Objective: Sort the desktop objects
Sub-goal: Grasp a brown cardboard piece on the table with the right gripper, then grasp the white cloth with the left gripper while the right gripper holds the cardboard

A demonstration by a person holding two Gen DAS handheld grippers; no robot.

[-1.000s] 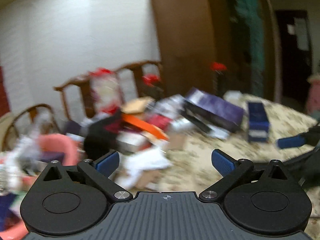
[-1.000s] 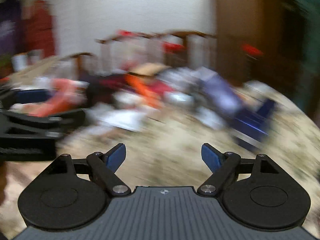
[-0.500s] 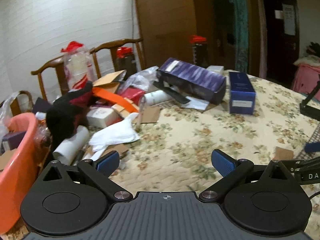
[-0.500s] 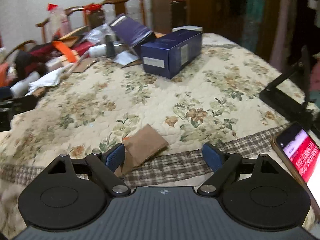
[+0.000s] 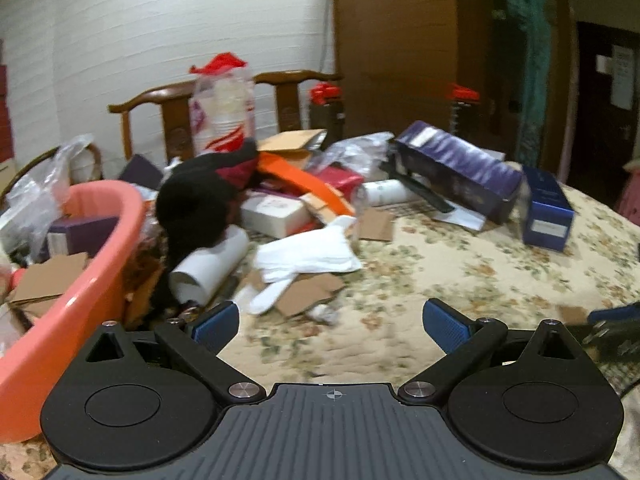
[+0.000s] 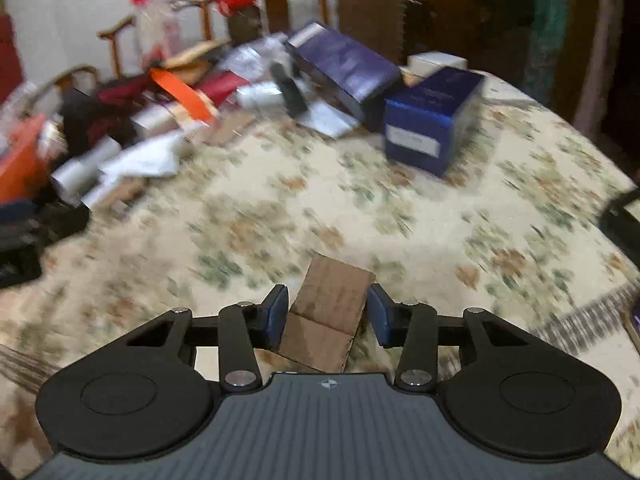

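**Visitor:** Why is the right gripper (image 6: pixel 326 312) down so low over the flowered cream tablecloth (image 6: pixel 280 200)?

**Onlooker:** It straddles a flat brown piece of folded cardboard (image 6: pixel 326 312) lying alone on the cloth, well apart from the dark blue rectangular carton (image 6: pixel 430 120), which stands farther up the table. My guess is that this scrap is the first thing to be sorted.

**Visitor:** Has it got hold of it?

**Onlooker:** Nearly. The jaws have just been closing and now stand about half open, one blue pad at each side edge of the cardboard. The left pad looks to be touching; on the right I see a thin gap, so I would not call it a grip.

**Visitor:** And the left gripper (image 5: pixel 332 322)?

**Onlooker:** Spread wide, holding nothing, hovering over bare cloth. Left of that carton sprawls the heap: white cloth gloves (image 5: pixel 308 258), a white cardboard tube (image 5: pixel 212 264), and farthest left, the salmon-pink plastic basin (image 5: pixel 80 296), probably where scraps go.
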